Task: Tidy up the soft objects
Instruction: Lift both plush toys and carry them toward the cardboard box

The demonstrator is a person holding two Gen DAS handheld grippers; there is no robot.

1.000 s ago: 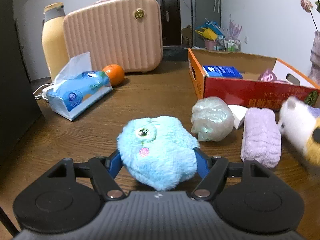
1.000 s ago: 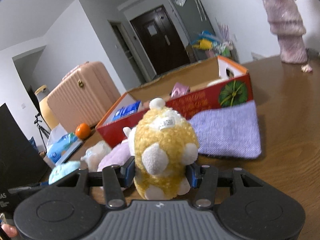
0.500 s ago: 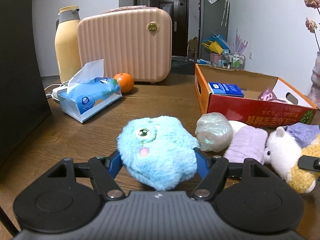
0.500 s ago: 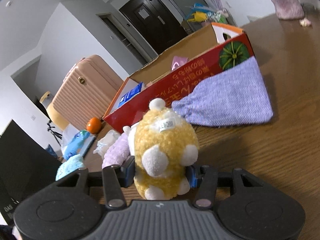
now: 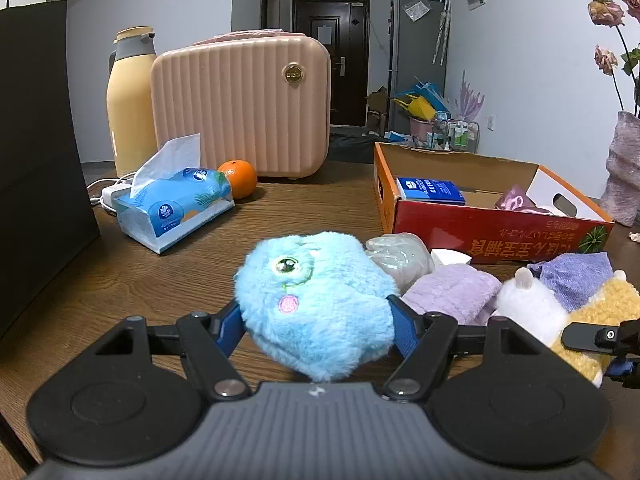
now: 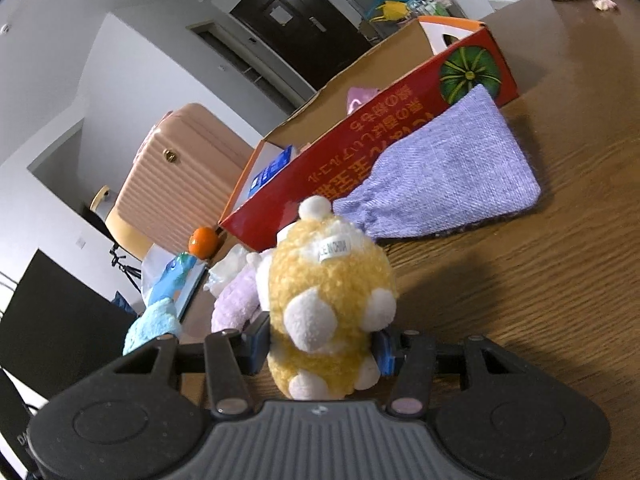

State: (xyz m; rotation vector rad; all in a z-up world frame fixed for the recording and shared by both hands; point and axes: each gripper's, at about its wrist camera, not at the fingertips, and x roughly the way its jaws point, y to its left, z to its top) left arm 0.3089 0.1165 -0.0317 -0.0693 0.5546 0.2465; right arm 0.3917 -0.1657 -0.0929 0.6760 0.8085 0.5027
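Observation:
My left gripper (image 5: pixel 316 320) is shut on a fluffy blue plush (image 5: pixel 316 300), held above the wooden table (image 5: pixel 160 280). My right gripper (image 6: pixel 320 344) is shut on a yellow and white plush animal (image 6: pixel 328 300), which also shows at the right edge of the left wrist view as the yellow plush (image 5: pixel 580 312). A lilac rolled towel (image 5: pixel 452 292), a pale crinkled bundle (image 5: pixel 400 256) and a purple knitted cloth (image 6: pixel 440 176) lie in front of the red cardboard box (image 5: pixel 500 236). The box holds a blue packet (image 5: pixel 430 190) and a pink item (image 5: pixel 514 200).
A tissue pack (image 5: pixel 176 204), an orange (image 5: pixel 238 178), a pink suitcase (image 5: pixel 240 108) and a yellow flask (image 5: pixel 130 100) stand at the back left. A black panel (image 5: pixel 36 160) rises on the left. A vase with dried roses (image 5: pixel 624 168) stands far right.
The left gripper has risen with the blue plush, so the view is more level. The right gripper has rolled, tilting its view, and the yellow plush now sits lower right in the left view.

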